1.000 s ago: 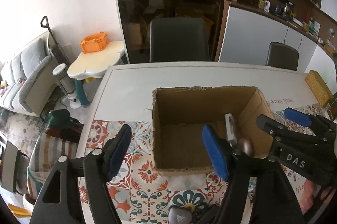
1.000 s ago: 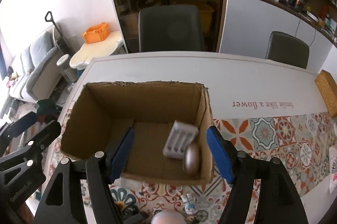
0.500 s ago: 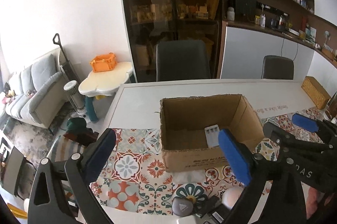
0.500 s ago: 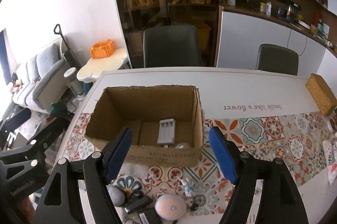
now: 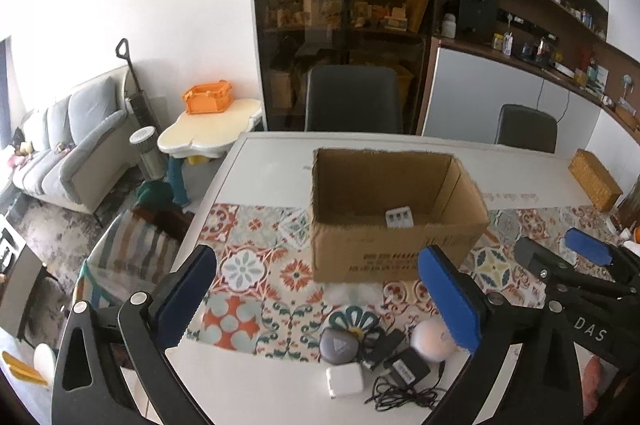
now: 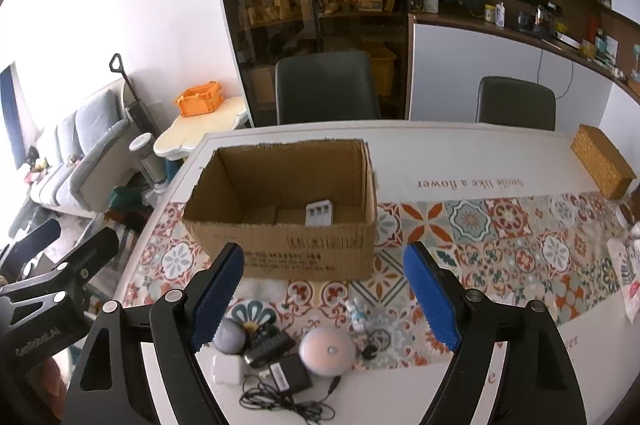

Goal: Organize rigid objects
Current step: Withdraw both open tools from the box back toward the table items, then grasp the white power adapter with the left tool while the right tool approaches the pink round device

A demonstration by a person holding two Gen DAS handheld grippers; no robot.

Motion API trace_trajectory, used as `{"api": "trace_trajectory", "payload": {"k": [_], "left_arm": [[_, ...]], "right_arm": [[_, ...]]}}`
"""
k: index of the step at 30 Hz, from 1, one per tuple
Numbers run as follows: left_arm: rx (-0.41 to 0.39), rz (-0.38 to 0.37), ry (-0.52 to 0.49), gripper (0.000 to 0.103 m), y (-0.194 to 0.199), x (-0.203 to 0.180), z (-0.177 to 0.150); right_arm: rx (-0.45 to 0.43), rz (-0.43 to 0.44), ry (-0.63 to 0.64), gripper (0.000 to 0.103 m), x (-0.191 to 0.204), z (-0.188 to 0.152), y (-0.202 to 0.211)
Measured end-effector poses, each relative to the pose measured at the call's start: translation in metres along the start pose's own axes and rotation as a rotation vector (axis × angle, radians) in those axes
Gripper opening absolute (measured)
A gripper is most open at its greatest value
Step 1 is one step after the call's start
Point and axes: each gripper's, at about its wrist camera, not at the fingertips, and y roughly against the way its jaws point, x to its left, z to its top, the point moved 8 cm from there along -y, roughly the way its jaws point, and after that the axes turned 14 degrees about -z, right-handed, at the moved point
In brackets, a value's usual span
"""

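An open cardboard box [image 5: 396, 253] [image 6: 304, 253] stands on the patterned table mat, with a white battery charger [image 5: 399, 217] [image 6: 319, 213] lying inside. My left gripper [image 5: 318, 299] and right gripper [image 6: 324, 295] hover in front of the box, jaws opening with nothing between them. Below them lie a grey round thing [image 5: 339, 345] [image 6: 229, 335], a white cube adapter [image 5: 344, 381] [image 6: 227, 369], a black power adapter with cord [image 5: 406, 371] [image 6: 290, 375], a pale round device [image 5: 432, 341] [image 6: 327, 347] and a small figurine [image 6: 357, 313].
A wicker box [image 5: 595, 179] [image 6: 602, 155] sits at the table's far right. Two dark chairs [image 6: 326, 87] stand behind the table. Off its left edge are a cream side table with an orange basket [image 5: 208, 97] and a striped bag [image 5: 128, 257].
Both grippers have drawn back from above the box toward the near table edge, and their jaws have widened. The loose items in front of the box have come into view.
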Motion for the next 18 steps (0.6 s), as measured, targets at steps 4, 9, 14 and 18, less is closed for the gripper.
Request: {"api": "trace_trajectory", "payload": {"k": [4,9,14,18], "left_arm": [[0.029,0.010,0.012,0.103,-0.001,0.001,-0.017],[0.072,0.005,0.031,0.103,-0.006,0.001,-0.038],[0.113,0.009,0.044,0.103,-0.012,0.003,-0.053],[0.154,0.002,0.053,0.103,-0.019,0.005,-0.068]], "right_arm": [[0.015,-0.011,0.014,0.082,-0.002,-0.016,0.001],[0.043,-0.011,0.039,0.082,-0.001,-0.035,-0.002],[0.077,-0.001,0.056,0.082,0.002,-0.052,-0.007],[0.111,-0.006,0.071,0.082,0.004,-0.064,-0.014]]}}
